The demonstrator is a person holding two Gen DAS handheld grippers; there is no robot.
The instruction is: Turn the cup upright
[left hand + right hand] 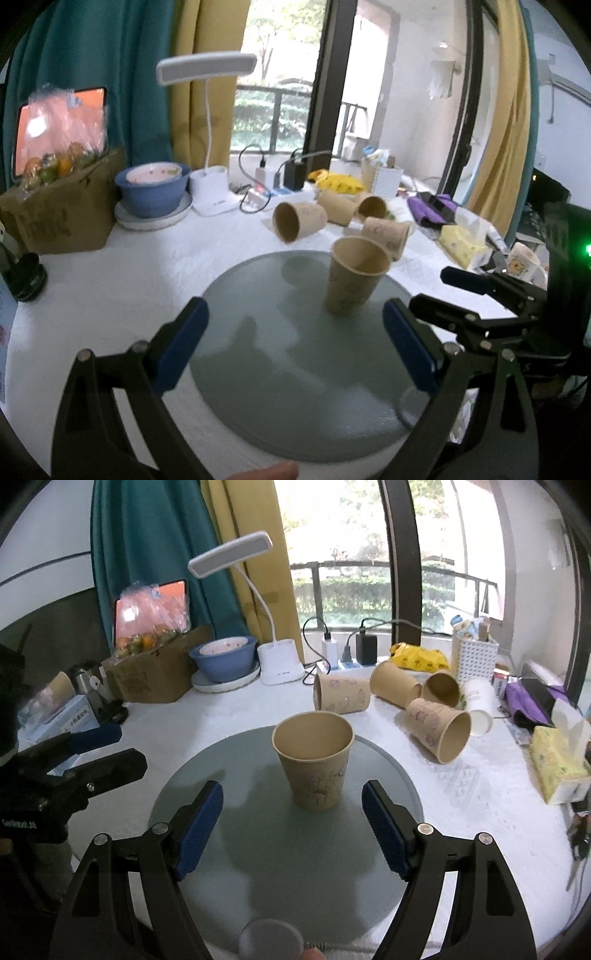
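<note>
A tan paper cup stands upright, mouth up, on the round grey glass disc; it also shows in the left wrist view. My right gripper is open, its blue pads on either side of the cup and a little short of it, touching nothing. My left gripper is open and empty, with the cup ahead and to the right of its middle. The right gripper shows at the right of the left wrist view, and the left gripper at the left of the right wrist view.
Several more paper cups lie on their sides on the white tablecloth behind the disc. Behind them are a white desk lamp, a blue bowl, a cardboard box of fruit, a power strip and a tissue box.
</note>
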